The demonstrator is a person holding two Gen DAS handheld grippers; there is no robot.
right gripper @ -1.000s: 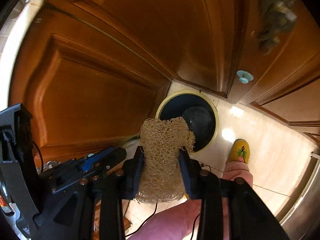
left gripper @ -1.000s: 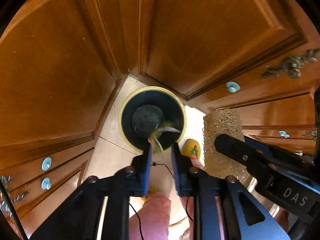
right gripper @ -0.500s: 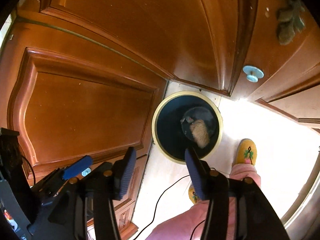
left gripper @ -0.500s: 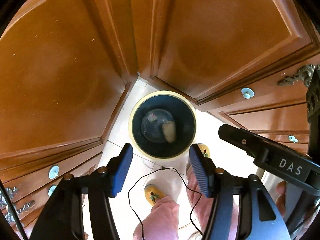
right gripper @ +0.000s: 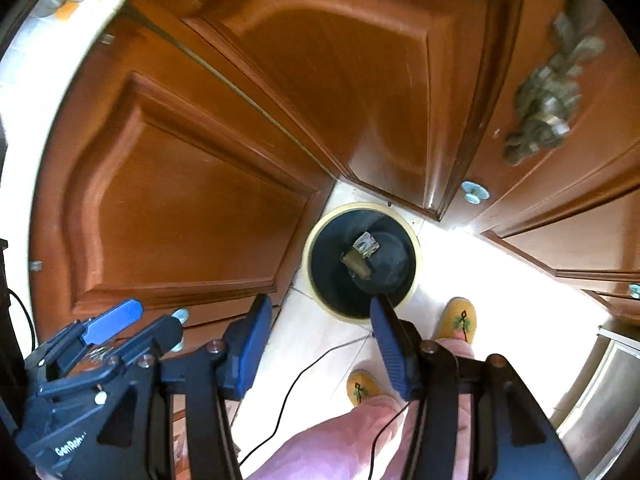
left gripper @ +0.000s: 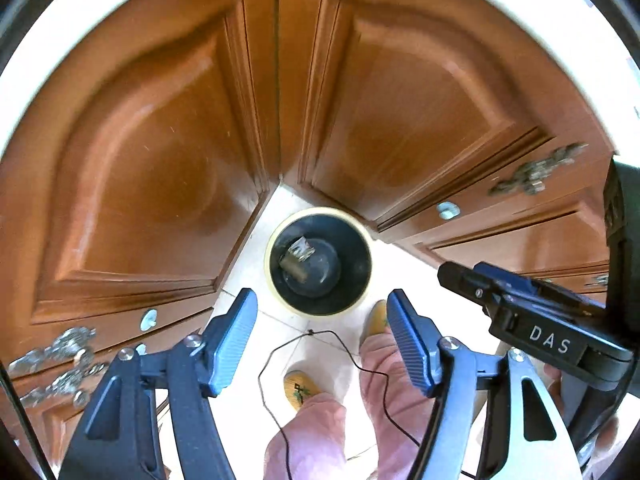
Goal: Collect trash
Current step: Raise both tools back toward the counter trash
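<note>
Looking straight down at a round bin (left gripper: 319, 261) on the floor (left gripper: 404, 264), tucked in the corner of the wooden cabinets (left gripper: 152, 152). Two bits of trash (right gripper: 361, 258) down at the bottom. Left tool (left gripper: 322, 340) spread wide, jaws opening, nothing between. Right tool (right gripper: 320, 334) spread too, pinching nothing. Yellow slippers (right gripper: 456, 320) just beside the bin.

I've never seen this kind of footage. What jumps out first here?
A round dark bin with a pale rim stands on the floor in the corner where the wooden cabinet doors meet, with scraps at its bottom. Above it, both grippers hang empty.
</note>
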